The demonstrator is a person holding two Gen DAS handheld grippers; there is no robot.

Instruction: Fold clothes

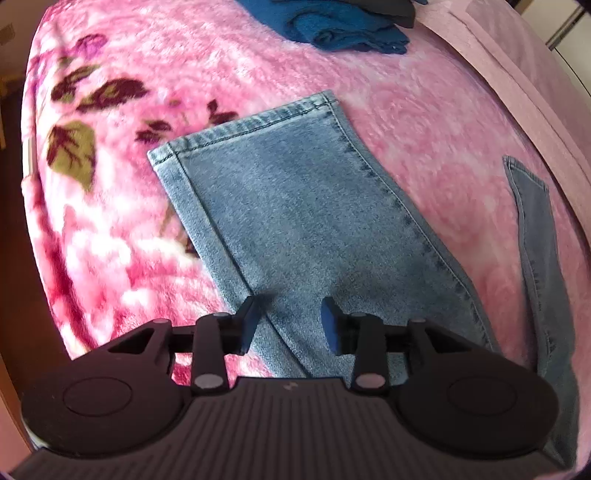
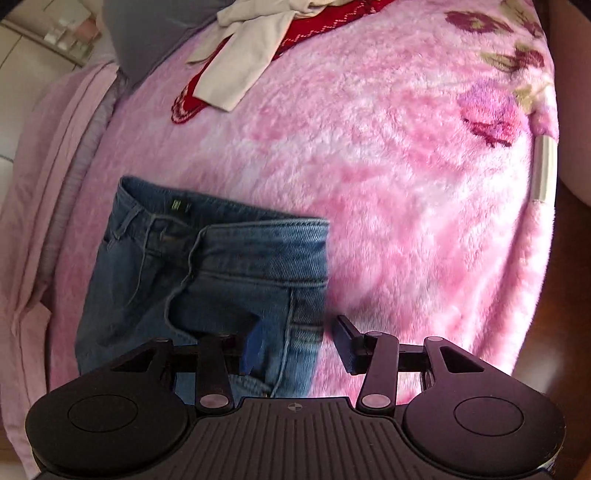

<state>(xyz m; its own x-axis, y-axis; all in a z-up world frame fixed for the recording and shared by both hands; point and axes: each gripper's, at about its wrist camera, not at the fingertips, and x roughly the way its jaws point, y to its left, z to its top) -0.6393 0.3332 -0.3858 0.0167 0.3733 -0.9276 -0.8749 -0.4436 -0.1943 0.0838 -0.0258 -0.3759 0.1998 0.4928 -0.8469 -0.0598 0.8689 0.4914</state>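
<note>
A pair of light blue jeans lies flat on a pink floral blanket (image 1: 110, 229). In the left wrist view one leg (image 1: 295, 206) runs away from me to its hem, and the other leg (image 1: 535, 236) lies apart at the right. My left gripper (image 1: 290, 325) is open and empty just above the near leg. In the right wrist view the waistband and hip of the jeans (image 2: 221, 266) lie flat. My right gripper (image 2: 299, 343) is open and empty, its jaws standing either side of the jeans' right edge.
A folded dark blue garment (image 1: 343, 26) lies at the far end in the left wrist view. A red knit garment (image 2: 295, 29) and a beige garment (image 2: 243, 62) lie at the far end in the right wrist view. A pale pink sheet (image 2: 48, 177) borders the blanket.
</note>
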